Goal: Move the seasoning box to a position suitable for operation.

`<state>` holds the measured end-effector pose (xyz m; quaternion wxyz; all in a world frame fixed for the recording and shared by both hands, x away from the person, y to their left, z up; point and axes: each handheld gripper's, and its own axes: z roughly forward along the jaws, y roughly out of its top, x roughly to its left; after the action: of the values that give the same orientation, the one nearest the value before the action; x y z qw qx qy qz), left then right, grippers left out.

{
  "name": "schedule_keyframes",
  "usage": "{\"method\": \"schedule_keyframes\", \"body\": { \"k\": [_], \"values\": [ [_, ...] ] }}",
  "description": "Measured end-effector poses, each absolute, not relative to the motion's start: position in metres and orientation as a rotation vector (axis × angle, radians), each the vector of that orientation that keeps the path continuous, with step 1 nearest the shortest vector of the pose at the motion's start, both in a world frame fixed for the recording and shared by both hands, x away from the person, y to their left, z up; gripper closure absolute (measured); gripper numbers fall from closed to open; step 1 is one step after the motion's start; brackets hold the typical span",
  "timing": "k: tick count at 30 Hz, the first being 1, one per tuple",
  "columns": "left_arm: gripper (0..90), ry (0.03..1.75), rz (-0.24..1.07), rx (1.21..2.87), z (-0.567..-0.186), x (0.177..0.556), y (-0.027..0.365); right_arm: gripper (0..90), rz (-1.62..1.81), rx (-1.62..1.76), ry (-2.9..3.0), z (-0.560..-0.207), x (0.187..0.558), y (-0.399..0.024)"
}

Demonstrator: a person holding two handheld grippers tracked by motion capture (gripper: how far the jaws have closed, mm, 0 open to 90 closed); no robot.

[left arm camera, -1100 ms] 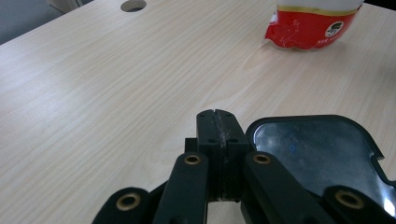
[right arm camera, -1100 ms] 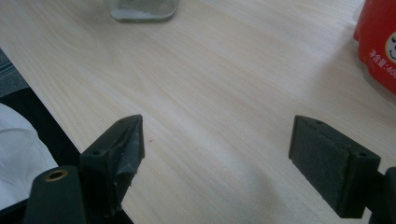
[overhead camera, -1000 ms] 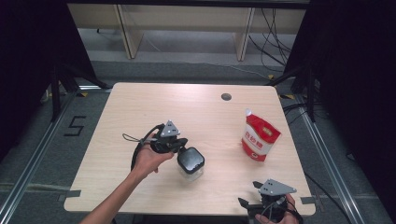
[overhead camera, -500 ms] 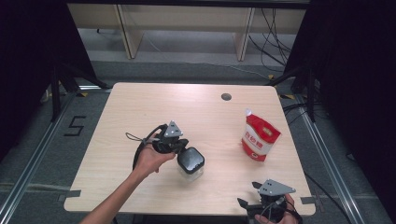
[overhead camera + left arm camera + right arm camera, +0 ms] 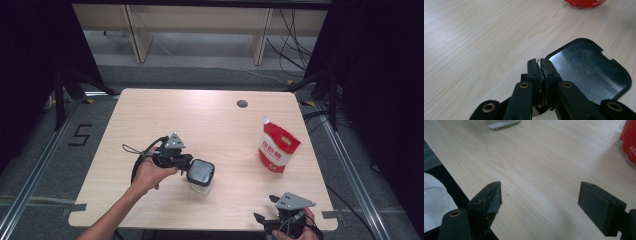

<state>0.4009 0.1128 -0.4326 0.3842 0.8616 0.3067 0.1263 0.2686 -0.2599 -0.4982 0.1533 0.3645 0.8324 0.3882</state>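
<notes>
- My left gripper (image 5: pixel 540 67), pinching the jar's black lid (image 5: pixel 589 72), has just loosened slightly; the lid is hardly released.
- My right gripper (image 5: pixel 541 202) waits wide open.

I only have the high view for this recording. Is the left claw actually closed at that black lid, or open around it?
Observer: In the left gripper view the left claw is shut, its pads nearly together right at the corner of the black lid. I cannot tell whether they pinch a tab of it.
Operator: And the right claw, low at the edge of my view?
Observer: The right gripper view shows the right claw wide open, with nothing between its pads but the bare table.
</notes>
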Motion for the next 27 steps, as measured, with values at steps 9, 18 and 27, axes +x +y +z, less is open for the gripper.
{"method": "schedule_keyframes", "body": {
  "k": [9,18,27],
  "values": [
    [74.5,0.778,0.36,2.014,-0.432,0.387,0.148,20.4,1.113,1.051,2.386,-0.498,0.268,-0.26],
    [60.0,0.757,0.338,2.061,-0.467,0.371,0.166,20.6,1.108,1.037,2.393,-0.498,0.269,-0.259],
    [55.2,0.712,0.352,2.141,-0.489,0.375,0.161,20.7,1.117,1.068,2.396,-0.498,0.267,-0.258]
  ]
}}
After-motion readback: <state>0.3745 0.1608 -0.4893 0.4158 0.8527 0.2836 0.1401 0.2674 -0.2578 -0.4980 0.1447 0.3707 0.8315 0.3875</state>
